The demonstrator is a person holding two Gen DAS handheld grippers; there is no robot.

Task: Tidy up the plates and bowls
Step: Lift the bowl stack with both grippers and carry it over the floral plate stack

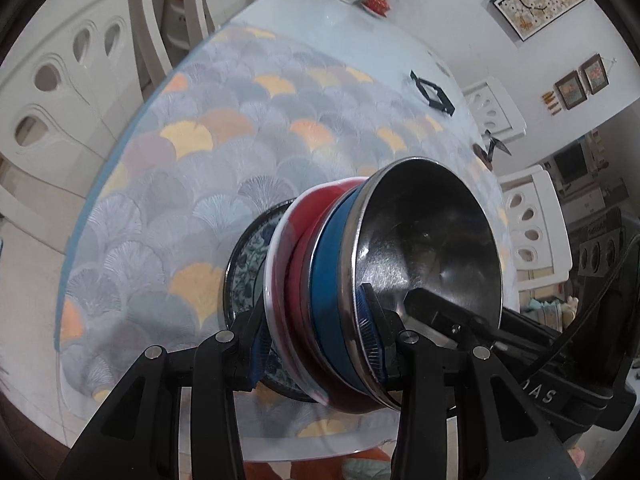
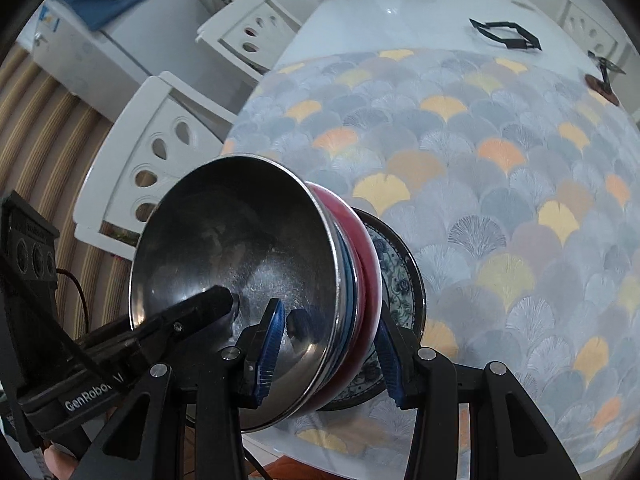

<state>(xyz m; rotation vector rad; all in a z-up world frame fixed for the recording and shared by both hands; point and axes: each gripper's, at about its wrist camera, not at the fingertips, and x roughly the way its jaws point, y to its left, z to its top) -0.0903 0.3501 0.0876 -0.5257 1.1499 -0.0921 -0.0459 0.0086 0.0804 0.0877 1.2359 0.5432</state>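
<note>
Left wrist view has my left gripper straddling the near rim of the stack, one blue pad under the patterned plate and the other inside the steel bowl, closed on the whole pile. Across from it, my right gripper holds the same stack from the opposite rim; there the inner pad sits against the bowl's wall, but a sliver of gap shows beside the outer pad, so I cannot tell how firmly that side bites. The stack hangs tilted above the cloth, near its front edge, and whether the plate's low edge touches the fabric I cannot make out. The chief risk, as I judge it, is slippage: polished steel offers the pads little purchase, and if the two grippers drift apart or twist unevenly the nested pieces could fan out and slide off toward the floor. A loose hold on one side would throw the load onto the other. The stack itself runs, bottom up, plate, red bowl, blue bowl, steel bowl, rims slightly offset, the steel scuffed and dull inside.
</note>
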